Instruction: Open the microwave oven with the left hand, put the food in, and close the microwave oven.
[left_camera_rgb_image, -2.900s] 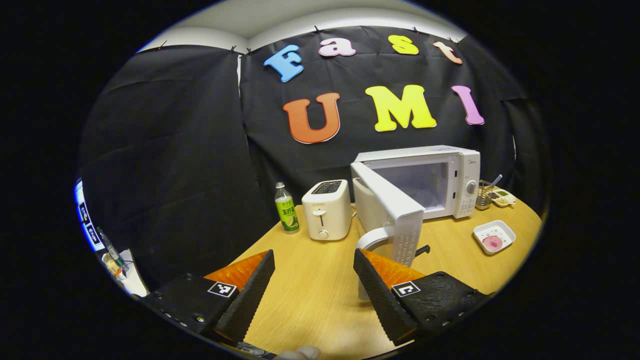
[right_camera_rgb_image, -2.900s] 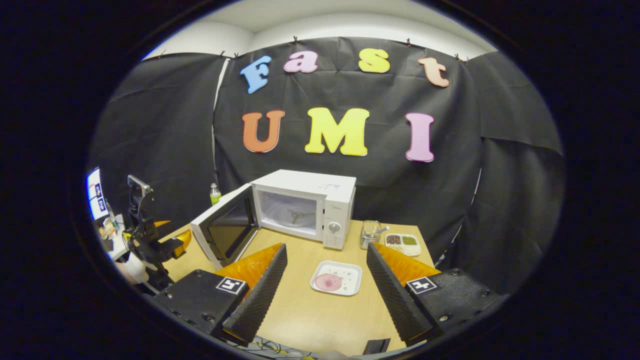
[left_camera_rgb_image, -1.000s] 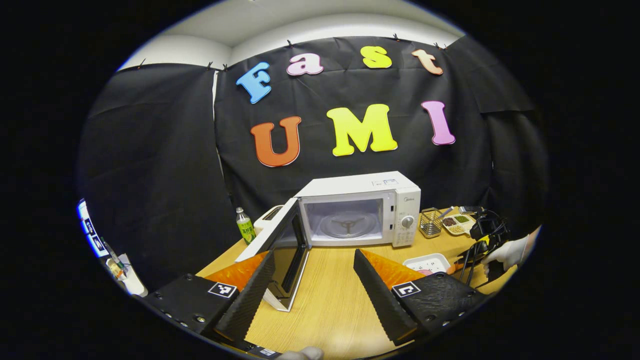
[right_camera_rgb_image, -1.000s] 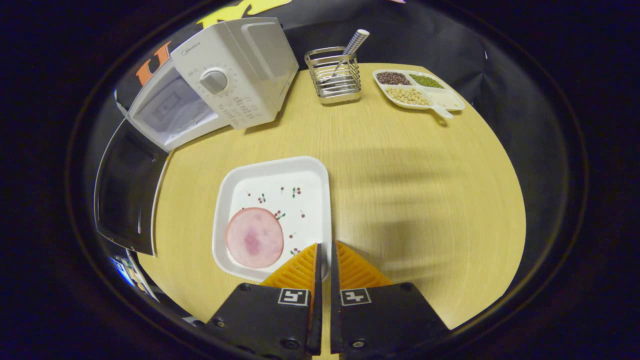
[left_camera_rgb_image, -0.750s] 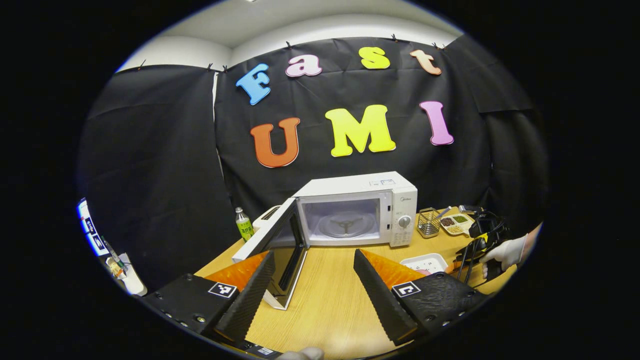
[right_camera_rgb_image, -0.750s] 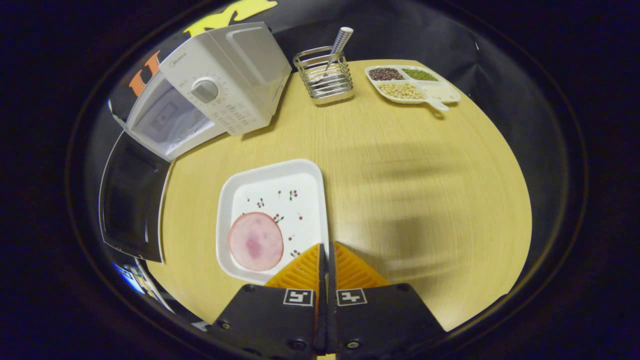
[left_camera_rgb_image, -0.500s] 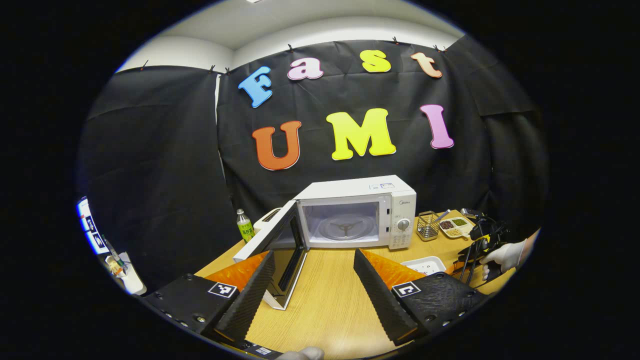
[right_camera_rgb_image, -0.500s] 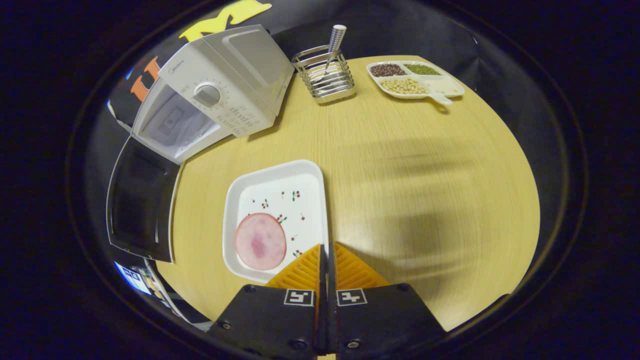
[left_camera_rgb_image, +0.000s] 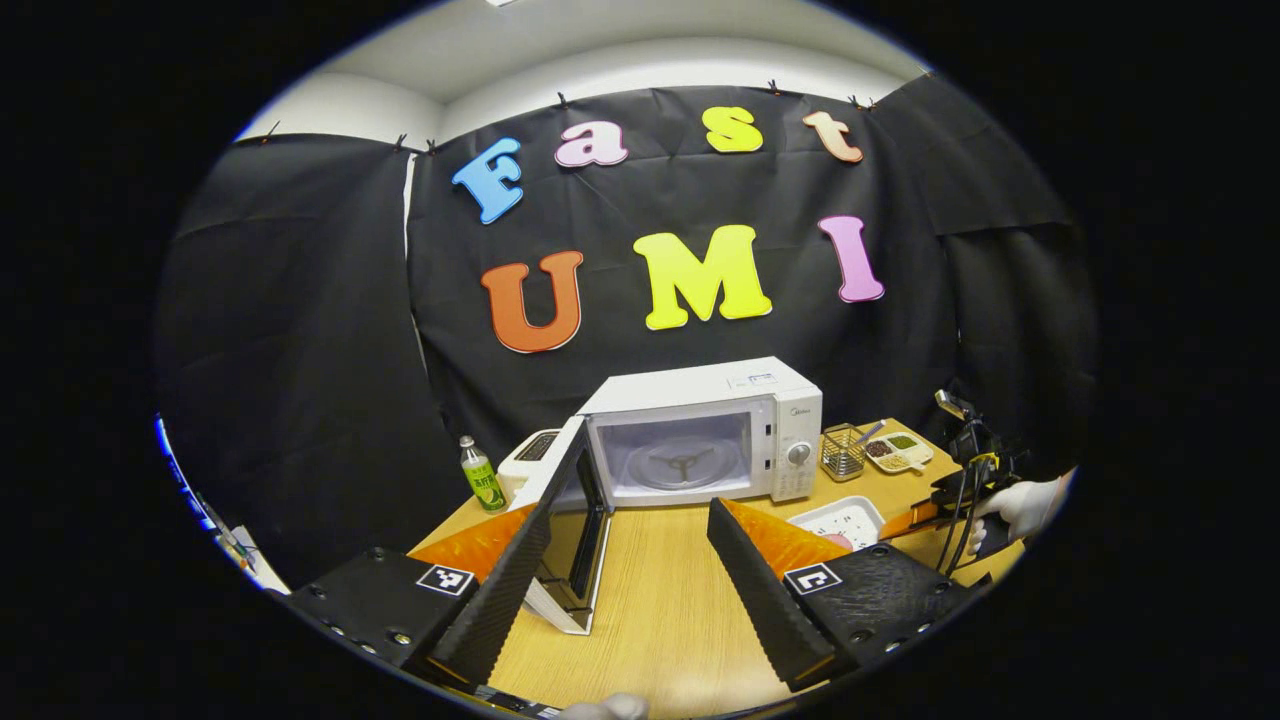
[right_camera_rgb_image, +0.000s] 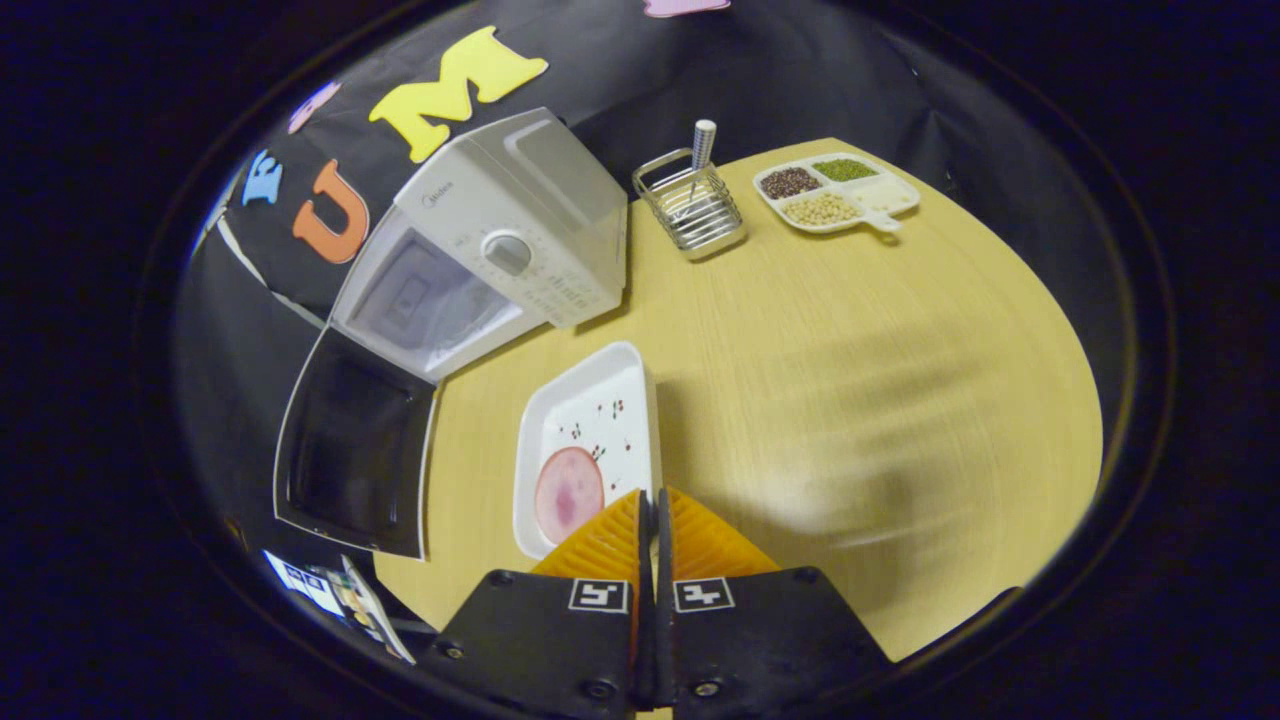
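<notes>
Right claw (right_camera_rgb_image: 652, 520) clamped on near rim of white square plate with pink ham slice (right_camera_rgb_image: 588, 445); white microwave oven (right_camera_rgb_image: 490, 270) cavity ahead-left of plate, door open. Left claw (left_camera_rgb_image: 625, 570) apart, empty.

Toaster (left_camera_rgb_image: 527, 450): mostly hidden behind the open microwave door (left_camera_rgb_image: 570, 500).
Plate (left_camera_rgb_image: 840, 520): near corner covered by the left gripper's fingers (left_camera_rgb_image: 760, 580).
Plate rim at right gripper (right_camera_rgb_image: 652, 520): contact point hidden between the closed fingers.
Gloved hand (left_camera_rgb_image: 1020, 505): cut off at the view's edge.
Bottle (left_camera_rgb_image: 480, 475): label too small to tell.
</notes>
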